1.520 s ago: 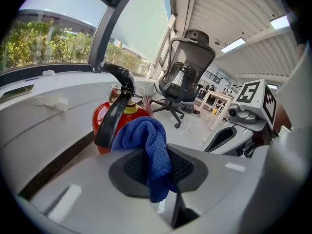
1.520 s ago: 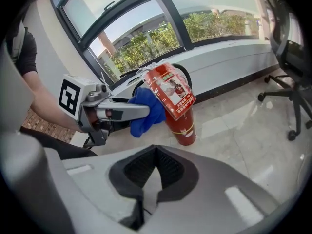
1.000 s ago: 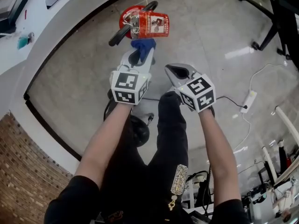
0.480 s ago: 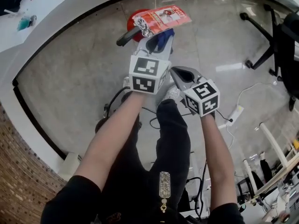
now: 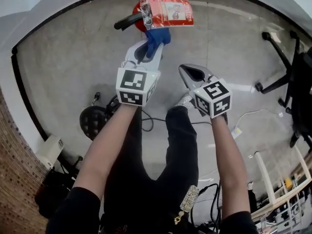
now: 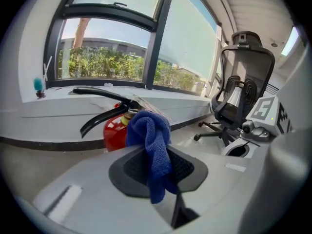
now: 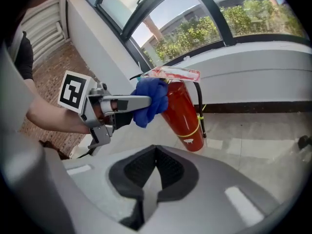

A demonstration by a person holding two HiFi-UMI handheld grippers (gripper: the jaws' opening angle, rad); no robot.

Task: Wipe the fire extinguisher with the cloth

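A red fire extinguisher [image 7: 183,115] stands on the floor by the curved wall, with a black lever handle [image 5: 127,21] and a red tag [image 5: 168,12] on top. My left gripper [image 5: 148,50] is shut on a blue cloth [image 5: 157,37], which rests against the upper side of the extinguisher [image 6: 113,131]. In the right gripper view the cloth [image 7: 150,101] touches the cylinder just under the tag [image 7: 171,74]. My right gripper [image 5: 191,74] is shut with nothing in it, to the right of the left gripper [image 7: 117,105] and short of the extinguisher [image 5: 138,14].
A white sill [image 5: 29,11] and black skirting curve round the floor. A black office chair [image 5: 291,72] stands at the right. Cables and a power strip [image 5: 237,130] lie near the person's feet. A dark round object [image 5: 92,121] sits at the left.
The view has shifted, with the extinguisher now higher in the frame. My left gripper with the cloth has moved slightly left along the extinguisher's top. The right gripper kept its place beside it.
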